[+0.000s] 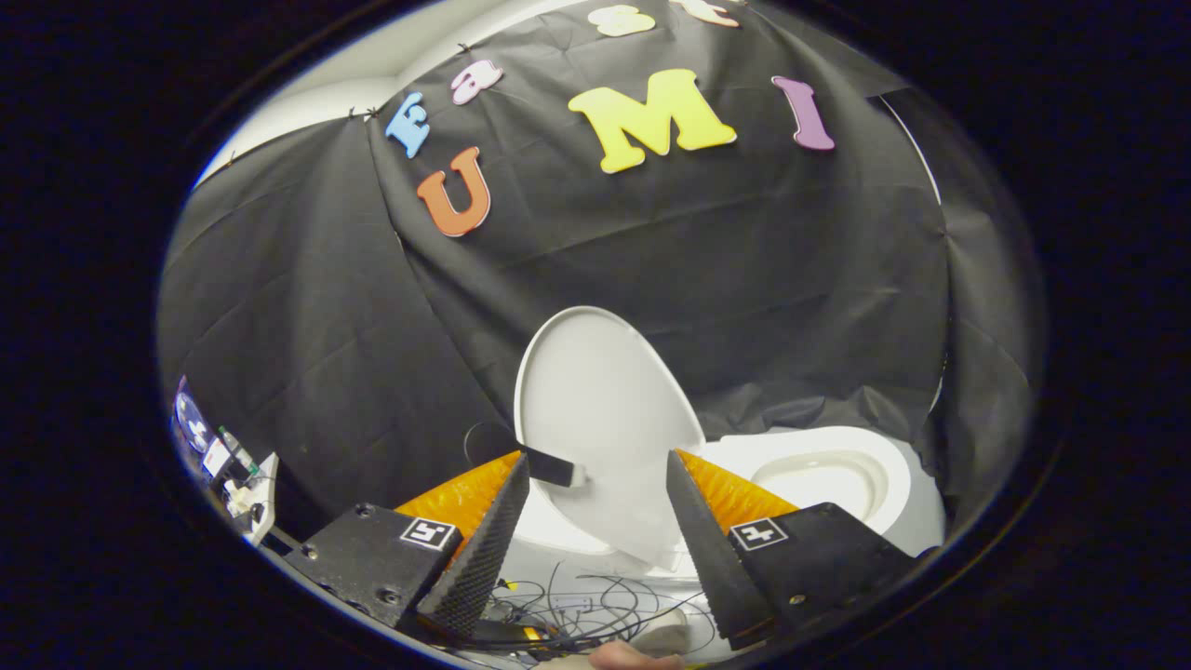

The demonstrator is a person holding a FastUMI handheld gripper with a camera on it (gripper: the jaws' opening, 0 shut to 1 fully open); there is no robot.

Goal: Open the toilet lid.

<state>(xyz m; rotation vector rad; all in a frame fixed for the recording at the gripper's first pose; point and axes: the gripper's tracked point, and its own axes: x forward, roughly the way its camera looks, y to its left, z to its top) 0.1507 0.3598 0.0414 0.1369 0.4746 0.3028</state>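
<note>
The gripper [595,475] has two wedge-shaped jaws with finely ribbed inner faces. Each black mounting block carries a square white marker tag [428,533] and small screws [362,511].

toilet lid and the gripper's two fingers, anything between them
Nothing. In the gripper view the raised toilet lid stands in the gap of the open gripper, untouched by either finger. A black tab on its edge sits by one fingertip.

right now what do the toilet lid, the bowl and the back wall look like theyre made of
Toilet lid: probably smooth white plastic; thin, evenly matte-glossy, raised upright beyond the open gripper, whose fingers touch nothing.
Bowl: looks like glazed ceramic; thick rounded rim with soft highlights.
Back wall: black cloth, matte, creased and folded.
Tab on the lid's edge: dark, flat, maybe tape or a strap; unclear.
</note>
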